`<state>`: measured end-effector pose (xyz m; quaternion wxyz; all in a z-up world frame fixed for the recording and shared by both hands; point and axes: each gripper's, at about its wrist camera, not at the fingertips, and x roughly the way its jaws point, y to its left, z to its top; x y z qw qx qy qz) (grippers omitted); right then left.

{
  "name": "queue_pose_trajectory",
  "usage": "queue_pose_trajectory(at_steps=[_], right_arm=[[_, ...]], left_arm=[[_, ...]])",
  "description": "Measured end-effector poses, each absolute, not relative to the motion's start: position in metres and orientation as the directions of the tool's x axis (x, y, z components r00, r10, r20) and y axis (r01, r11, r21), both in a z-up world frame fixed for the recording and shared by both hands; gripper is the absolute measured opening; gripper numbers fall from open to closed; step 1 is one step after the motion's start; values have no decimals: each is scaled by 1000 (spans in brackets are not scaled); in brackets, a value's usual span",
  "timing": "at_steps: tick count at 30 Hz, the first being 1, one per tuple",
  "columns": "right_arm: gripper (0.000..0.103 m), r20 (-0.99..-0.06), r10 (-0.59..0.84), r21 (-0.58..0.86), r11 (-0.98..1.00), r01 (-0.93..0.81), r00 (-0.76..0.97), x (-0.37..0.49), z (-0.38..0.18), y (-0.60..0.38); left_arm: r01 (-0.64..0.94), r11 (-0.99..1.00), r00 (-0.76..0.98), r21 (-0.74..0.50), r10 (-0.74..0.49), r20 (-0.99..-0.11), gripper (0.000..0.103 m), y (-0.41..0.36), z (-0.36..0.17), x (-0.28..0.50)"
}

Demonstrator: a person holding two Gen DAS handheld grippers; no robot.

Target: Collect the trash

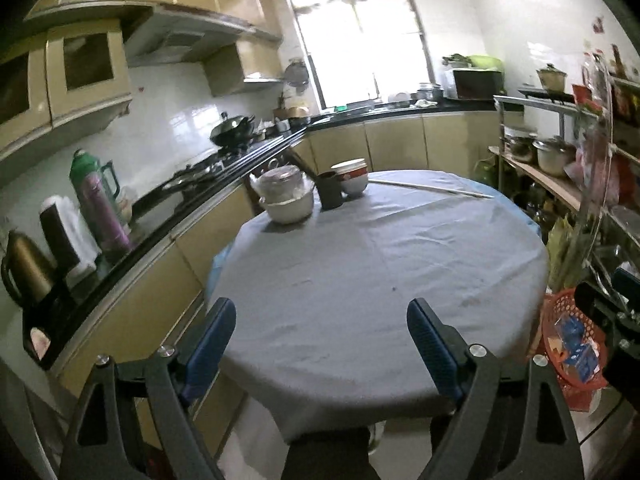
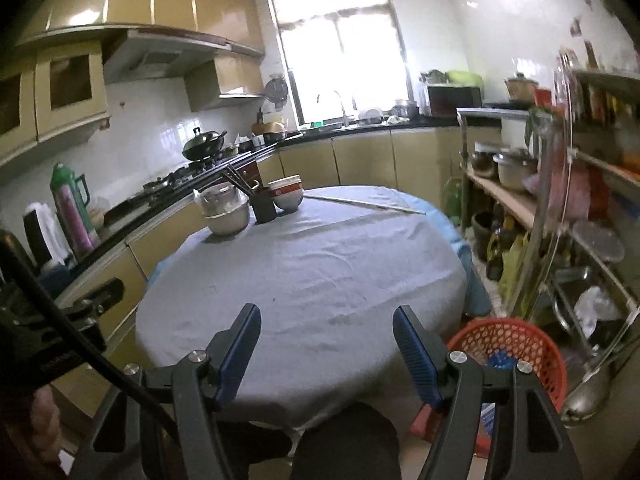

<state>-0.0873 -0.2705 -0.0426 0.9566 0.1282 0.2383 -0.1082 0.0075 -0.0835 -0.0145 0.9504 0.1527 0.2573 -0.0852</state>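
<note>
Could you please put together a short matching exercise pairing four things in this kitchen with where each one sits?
Things:
1. Red basket
2. Wok
3. Green and purple flask
4. Stacked bowls

Places:
A. on the stove along the counter
B. on the far side of the round table, beside a dark cup
C. on the floor beside the table, with blue packets inside
D. upright on the near end of the counter, next to other jugs

Pairs: 1-C, 2-A, 3-D, 4-B
</note>
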Motion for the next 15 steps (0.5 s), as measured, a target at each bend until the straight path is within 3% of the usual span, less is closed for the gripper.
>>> queue_pose_trajectory(at_steps=[15], right_arm=[[72,-522,-134,169,952,256,842,-68,-33,-231]], left_arm=[[177,966,848,188,-53,-527,88,-39,-16,11]])
